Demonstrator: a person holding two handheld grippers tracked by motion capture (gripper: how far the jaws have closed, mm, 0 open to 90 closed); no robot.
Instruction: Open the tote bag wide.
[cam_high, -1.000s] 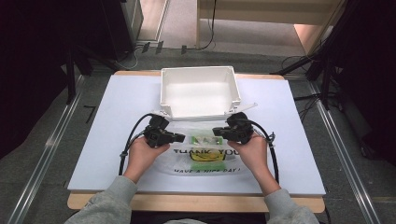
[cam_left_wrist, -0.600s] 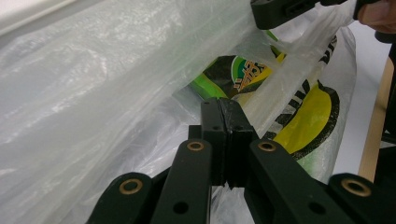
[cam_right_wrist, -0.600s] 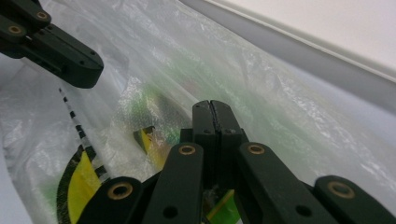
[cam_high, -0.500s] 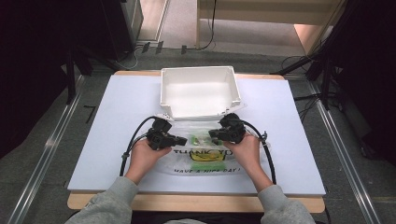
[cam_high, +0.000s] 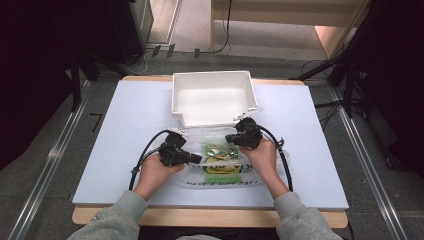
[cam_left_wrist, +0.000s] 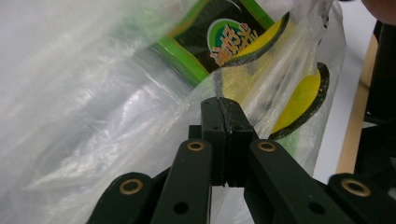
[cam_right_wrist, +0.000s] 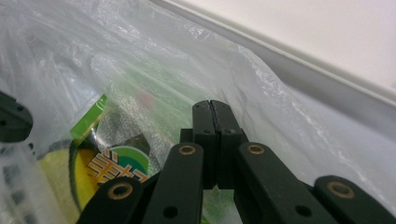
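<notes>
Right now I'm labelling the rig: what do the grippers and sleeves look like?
Both the left gripper and right gripper are black, with two flat jaws on linked bars with brass-coloured pivots. A black cable loops from each. The sleeves are grey.

High cam overhead; gripper cams close-up, sharing plastic bag (cam_high: 220, 165).
</notes>
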